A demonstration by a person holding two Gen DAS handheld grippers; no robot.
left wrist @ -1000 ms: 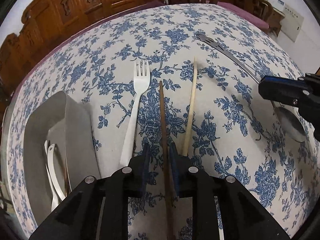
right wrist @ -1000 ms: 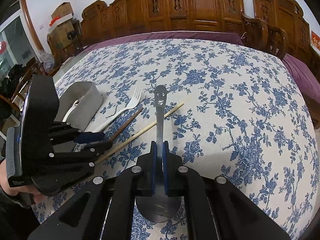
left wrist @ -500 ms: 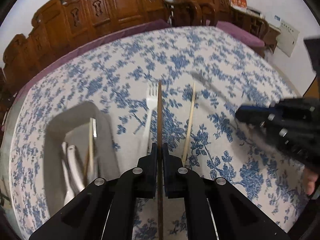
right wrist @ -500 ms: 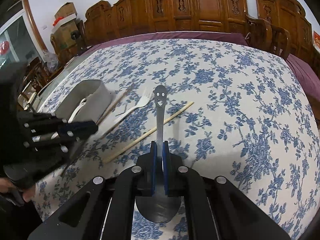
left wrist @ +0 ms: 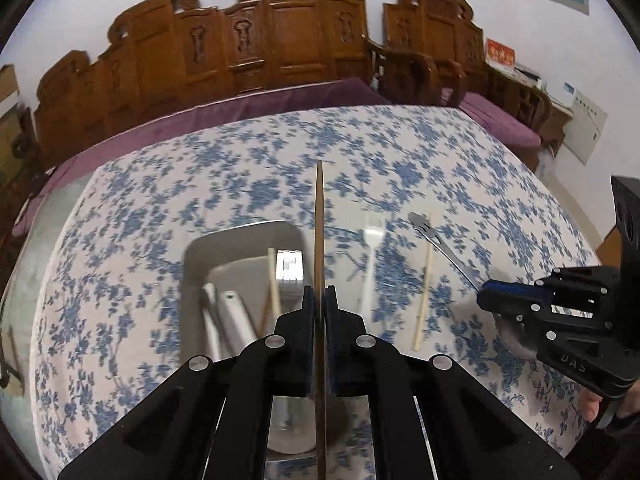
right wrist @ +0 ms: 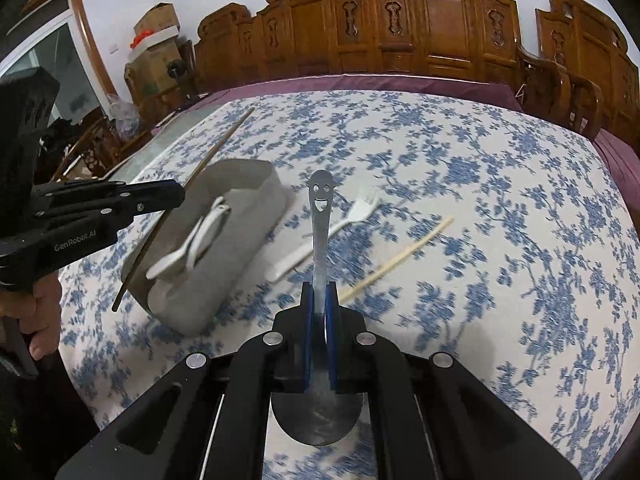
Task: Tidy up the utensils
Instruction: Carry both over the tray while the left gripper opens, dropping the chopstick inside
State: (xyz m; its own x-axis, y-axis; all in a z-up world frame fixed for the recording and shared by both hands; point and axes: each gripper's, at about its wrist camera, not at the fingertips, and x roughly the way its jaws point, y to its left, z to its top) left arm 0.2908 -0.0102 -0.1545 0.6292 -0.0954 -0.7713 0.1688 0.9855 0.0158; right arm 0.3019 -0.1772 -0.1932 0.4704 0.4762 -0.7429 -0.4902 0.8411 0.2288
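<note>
My left gripper (left wrist: 319, 294) is shut on a dark brown chopstick (left wrist: 319, 216) and holds it in the air above the right side of the grey container (left wrist: 224, 246). The right wrist view shows this gripper (right wrist: 181, 196) from the side, the chopstick (right wrist: 224, 140) slanting across the container (right wrist: 240, 174). My right gripper (right wrist: 319, 290) is shut on a metal spoon (right wrist: 320, 216) with a smiling face cut into its handle, bowl toward the camera. A white fork (right wrist: 344, 224) and a pale chopstick (right wrist: 400, 256) lie on the flowered cloth right of the container.
White spoons (right wrist: 188, 248) and a pale chopstick (left wrist: 273, 280) lie inside the container. Carved wooden chairs (right wrist: 440, 24) line the table's far side. Cardboard boxes (right wrist: 154, 40) stand at the back left. A person's hand (right wrist: 44, 312) grips the left tool.
My left gripper closed on the dark chopstick, lifted it off the cloth and carried it left over the container. My right gripper moved with the spoon toward the container.
</note>
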